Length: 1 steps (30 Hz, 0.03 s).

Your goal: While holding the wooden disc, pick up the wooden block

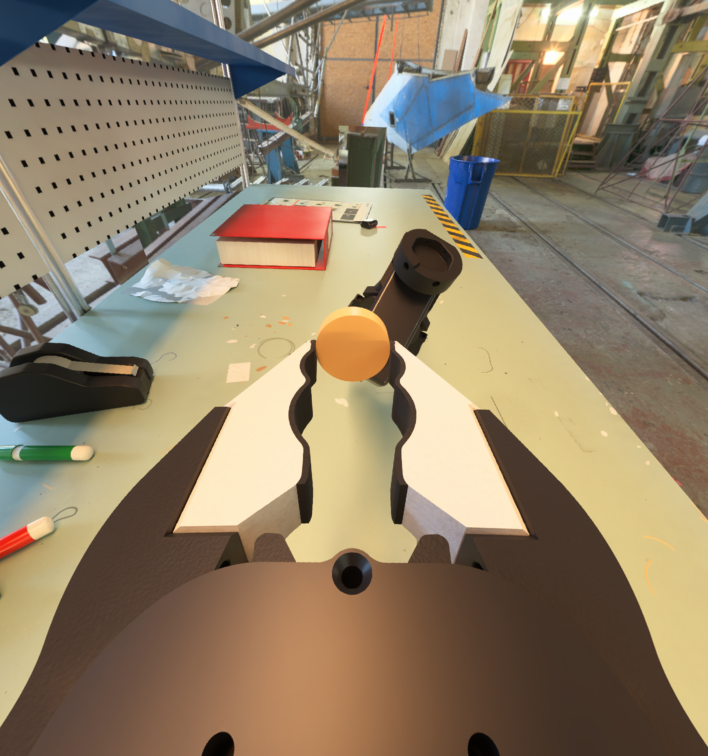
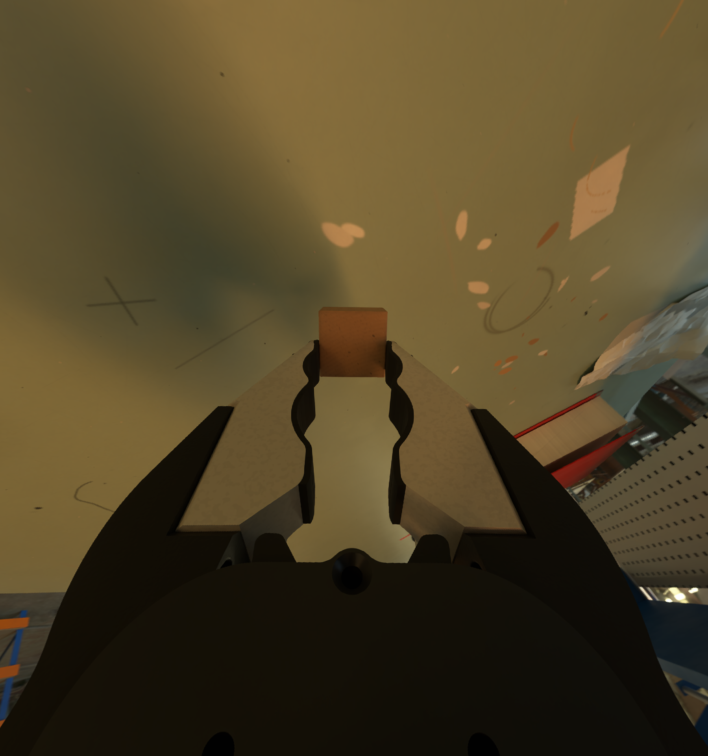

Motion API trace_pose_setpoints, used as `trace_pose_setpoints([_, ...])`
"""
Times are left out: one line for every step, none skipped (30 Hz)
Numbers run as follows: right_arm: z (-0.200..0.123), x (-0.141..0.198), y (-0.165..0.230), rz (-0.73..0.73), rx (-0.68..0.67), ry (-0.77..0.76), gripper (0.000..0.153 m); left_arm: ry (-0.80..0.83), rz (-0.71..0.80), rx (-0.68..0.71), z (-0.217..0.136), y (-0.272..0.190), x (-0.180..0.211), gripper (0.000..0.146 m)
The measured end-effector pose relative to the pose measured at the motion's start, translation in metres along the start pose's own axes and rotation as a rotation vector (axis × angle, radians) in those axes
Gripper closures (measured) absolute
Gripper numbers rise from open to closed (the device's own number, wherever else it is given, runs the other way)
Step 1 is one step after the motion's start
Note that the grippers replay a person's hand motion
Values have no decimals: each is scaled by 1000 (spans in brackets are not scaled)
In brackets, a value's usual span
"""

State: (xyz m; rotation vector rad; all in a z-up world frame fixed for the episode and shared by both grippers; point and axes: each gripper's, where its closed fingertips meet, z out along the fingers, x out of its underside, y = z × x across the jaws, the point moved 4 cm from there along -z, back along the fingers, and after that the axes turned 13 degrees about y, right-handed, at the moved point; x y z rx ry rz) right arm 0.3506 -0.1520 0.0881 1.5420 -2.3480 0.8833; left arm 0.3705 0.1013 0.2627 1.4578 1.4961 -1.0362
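In the left wrist view my left gripper (image 1: 352, 356) is shut on a round wooden disc (image 1: 352, 345), held at the fingertips above the pale green table (image 1: 528, 429). Behind the disc the right gripper's dark body (image 1: 419, 270) shows, angled down toward the table. In the right wrist view my right gripper (image 2: 352, 358) is shut on a small square wooden block (image 2: 352, 341), gripped between the fingertips. The table (image 2: 180, 163) fills the view below it. Whether the block touches the table I cannot tell.
A red binder (image 1: 276, 237), crumpled paper (image 1: 180, 282), a black tape dispenser (image 1: 70, 380), a green marker (image 1: 37, 453) and a red marker (image 1: 12, 540) lie on the table's left. A pegboard (image 1: 98, 155) stands behind. The table edge (image 1: 589, 413) runs along the right.
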Motion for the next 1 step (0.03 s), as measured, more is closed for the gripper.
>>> trace_pose_setpoints([0,-2,1,-13,6,-3,121,1,-2,1,0,0,0,111])
